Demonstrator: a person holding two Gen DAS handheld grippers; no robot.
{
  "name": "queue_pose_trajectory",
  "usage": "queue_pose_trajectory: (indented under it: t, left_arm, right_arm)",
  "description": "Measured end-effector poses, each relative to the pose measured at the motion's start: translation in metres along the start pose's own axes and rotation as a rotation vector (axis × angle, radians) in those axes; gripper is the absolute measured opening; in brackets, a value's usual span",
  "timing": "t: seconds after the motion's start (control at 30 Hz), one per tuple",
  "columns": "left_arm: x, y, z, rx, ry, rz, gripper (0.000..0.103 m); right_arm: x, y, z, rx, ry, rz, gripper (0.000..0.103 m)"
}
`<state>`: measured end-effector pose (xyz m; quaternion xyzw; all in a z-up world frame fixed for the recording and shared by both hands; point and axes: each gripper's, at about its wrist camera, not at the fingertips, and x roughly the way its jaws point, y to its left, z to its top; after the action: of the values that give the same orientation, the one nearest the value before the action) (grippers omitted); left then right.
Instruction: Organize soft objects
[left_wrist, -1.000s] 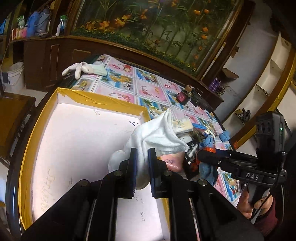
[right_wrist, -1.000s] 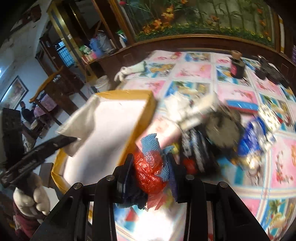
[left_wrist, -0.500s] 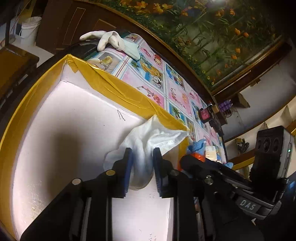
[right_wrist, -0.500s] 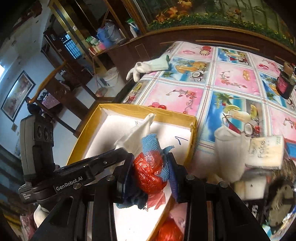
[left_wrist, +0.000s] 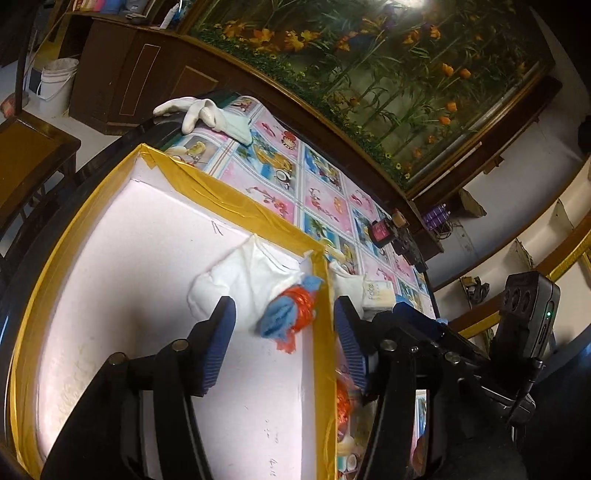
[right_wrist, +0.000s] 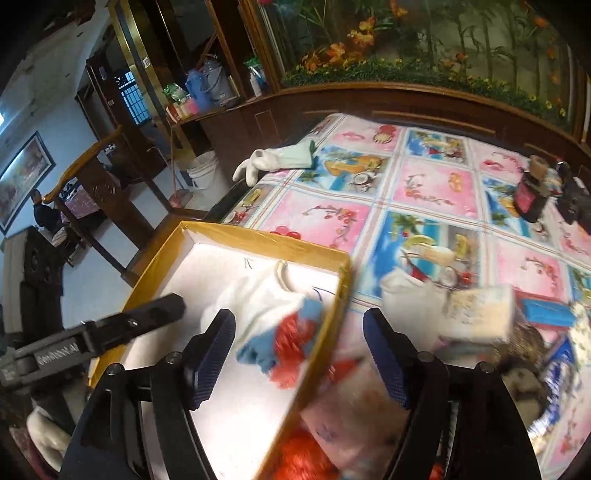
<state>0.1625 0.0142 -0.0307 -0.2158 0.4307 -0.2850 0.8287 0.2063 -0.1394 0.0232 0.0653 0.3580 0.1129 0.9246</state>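
Observation:
A white box with a yellow taped rim (left_wrist: 236, 199) (right_wrist: 258, 236) sits on the table's near left. Inside it lie a white cloth (left_wrist: 251, 273) (right_wrist: 258, 299) and, against the right wall, a blue cloth wrapped with red mesh (left_wrist: 291, 310) (right_wrist: 284, 343). My left gripper (left_wrist: 282, 339) is open above the box, its jaws astride the right wall. My right gripper (right_wrist: 299, 350) is open and empty, also astride that wall, just over the blue and red bundle. It shows in the left wrist view (left_wrist: 424, 325) too.
A white glove (left_wrist: 199, 110) (right_wrist: 277, 158) lies at the table's far left corner. A dark jar (right_wrist: 532, 192) stands far right. A white cloth and a labelled packet (right_wrist: 476, 314) lie just right of the box amid clutter. More red mesh (right_wrist: 303, 458) lies near the box's front.
My left gripper opened and let the white cloth drop in the box. My right gripper opened and released the blue and red bundle into the box beside it.

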Motion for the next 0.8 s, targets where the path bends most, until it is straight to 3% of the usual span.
queue_pose_trajectory:
  t: [0.17,0.3,0.6,0.8]
  left_arm:
    - [-0.015,-0.039,-0.032,0.091,-0.001,0.016,0.057]
    - [-0.021,-0.069,-0.059,0.149,0.002,0.026,0.057]
    - [-0.007,-0.103,-0.107,0.160,0.065,0.037,0.057]
    - [-0.003,-0.110,-0.122,0.158,0.084,0.078,0.057]
  right_arm:
    - [-0.050,-0.009,-0.039,-0.018,-0.054,-0.060,0.082]
    - [-0.082,-0.019,-0.069,-0.039,-0.063,-0.113,0.082]
    - [-0.144,-0.069,-0.114,0.024,-0.076,-0.183,0.082]
    - [-0.163,-0.113,-0.131,0.117,-0.126,-0.232,0.083]
